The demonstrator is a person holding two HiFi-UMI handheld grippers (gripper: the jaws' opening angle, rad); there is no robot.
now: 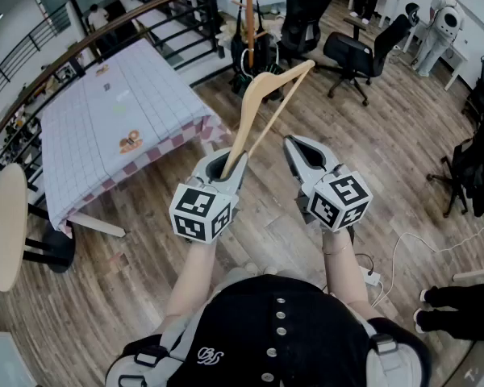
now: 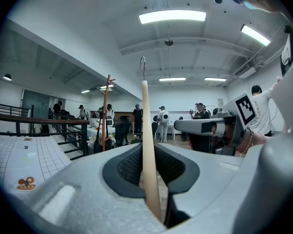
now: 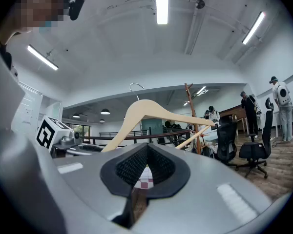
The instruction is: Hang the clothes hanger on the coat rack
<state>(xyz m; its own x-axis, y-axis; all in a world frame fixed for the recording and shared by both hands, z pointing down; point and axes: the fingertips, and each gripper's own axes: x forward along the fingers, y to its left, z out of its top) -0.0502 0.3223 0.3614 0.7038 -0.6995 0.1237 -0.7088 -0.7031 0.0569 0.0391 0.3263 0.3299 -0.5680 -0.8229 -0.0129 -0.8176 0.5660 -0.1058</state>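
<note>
A pale wooden clothes hanger [image 1: 262, 95] with a metal hook [image 2: 143, 65] rises from my left gripper [image 1: 223, 168], which is shut on the end of one arm. In the left gripper view that arm [image 2: 146, 140] stands upright between the pads. The right gripper [image 1: 306, 156] is level beside it on the right, its jaws a narrow slit apart with nothing between them. From the right gripper view the hanger [image 3: 151, 111] shows ahead to the left, apart from that gripper [image 3: 144, 172]. The wooden coat rack [image 1: 248, 6] stands farther ahead by the railing; its pole [image 2: 106, 111] is upright, and bags hang low on it.
A table with a checked cloth [image 1: 121, 111] is on the left, and a round table [image 1: 4, 224] is at the far left. Black office chairs [image 1: 355, 51] stand ahead right. A dark railing [image 1: 145, 14] runs behind the table. A white cable [image 1: 403, 248] lies on the floor. People stand far off.
</note>
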